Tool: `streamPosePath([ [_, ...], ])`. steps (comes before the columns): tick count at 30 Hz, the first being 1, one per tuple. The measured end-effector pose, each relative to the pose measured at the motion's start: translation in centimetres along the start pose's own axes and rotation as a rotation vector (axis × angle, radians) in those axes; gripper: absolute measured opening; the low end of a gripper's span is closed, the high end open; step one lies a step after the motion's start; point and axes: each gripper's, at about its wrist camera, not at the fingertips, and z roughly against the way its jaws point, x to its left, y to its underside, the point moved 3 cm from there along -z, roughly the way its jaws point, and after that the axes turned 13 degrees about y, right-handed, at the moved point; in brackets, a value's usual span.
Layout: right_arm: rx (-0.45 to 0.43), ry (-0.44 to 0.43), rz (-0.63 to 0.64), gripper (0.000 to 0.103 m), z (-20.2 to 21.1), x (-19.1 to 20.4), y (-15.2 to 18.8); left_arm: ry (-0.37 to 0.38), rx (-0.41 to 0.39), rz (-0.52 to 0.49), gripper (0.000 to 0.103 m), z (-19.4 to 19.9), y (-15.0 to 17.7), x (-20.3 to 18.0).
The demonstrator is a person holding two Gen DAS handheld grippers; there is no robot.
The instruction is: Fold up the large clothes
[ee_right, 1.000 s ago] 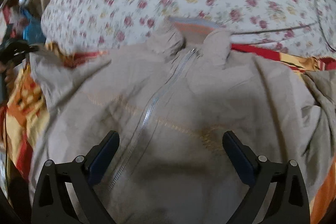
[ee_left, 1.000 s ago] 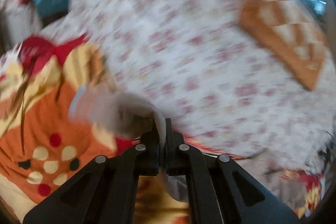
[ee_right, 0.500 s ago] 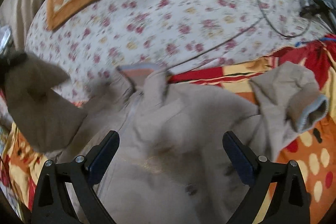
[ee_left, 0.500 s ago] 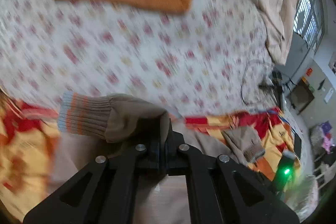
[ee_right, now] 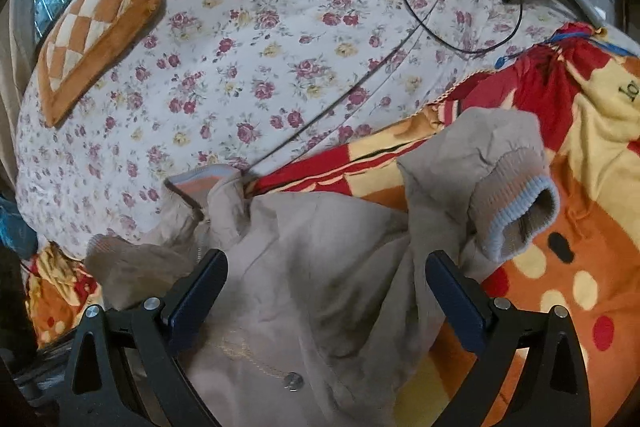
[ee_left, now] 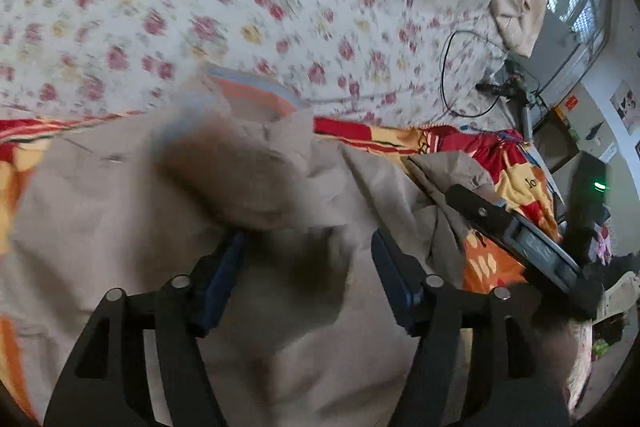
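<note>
A beige zip jacket (ee_right: 320,267) lies on a bright red, orange and yellow blanket (ee_right: 560,227) on the bed. Its left sleeve (ee_left: 240,171) lies folded across the chest, blurred, just beyond my left gripper (ee_left: 308,259), which is open and empty above the jacket (ee_left: 120,247). My right gripper (ee_right: 326,287) is open and empty above the jacket's front. The right sleeve (ee_right: 480,179), with a ribbed blue-edged cuff (ee_right: 520,207), lies bunched to the right of it. The striped collar (ee_right: 200,183) points to the floral sheet.
A floral sheet (ee_right: 280,27) covers the far part of the bed. An orange checked cushion (ee_right: 100,27) lies at the far left. A black cable (ee_right: 440,7) and a device lie at the far right. The other gripper's arm (ee_left: 520,239) shows in the left wrist view.
My left gripper carried the left sleeve across the jacket, then opened and let it go. The sleeve now lies on the chest. My right gripper stayed open and shifted toward the right sleeve.
</note>
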Motion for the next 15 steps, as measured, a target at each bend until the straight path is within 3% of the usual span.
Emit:
streamPosePath([
  [2, 0.026, -0.042, -0.007, 0.100, -0.3, 0.4, 0.3, -0.061, -0.036, -0.020, 0.076, 3.2, 0.8, 1.2],
  [5, 0.063, -0.097, 0.001, 0.100, -0.8, 1.4, 0.9, -0.135, -0.077, 0.003, 0.077, 6.4, 2.0, 4.1],
  [8, 0.062, -0.158, 0.058, 0.100, -0.7, 3.3, 1.7, -0.275, -0.116, 0.143, 0.077, 8.6, 3.1, 9.1],
  [12, 0.034, -0.260, 0.211, 0.100, 0.3, 6.9, 3.1, -0.405, -0.163, 0.266, 0.077, 8.9, 4.0, 13.9],
  [15, -0.014, -0.291, 0.434, 0.100, 1.2, 10.4, 5.4, -0.502, -0.153, 0.300, 0.077, 8.3, 4.9, 16.2],
])
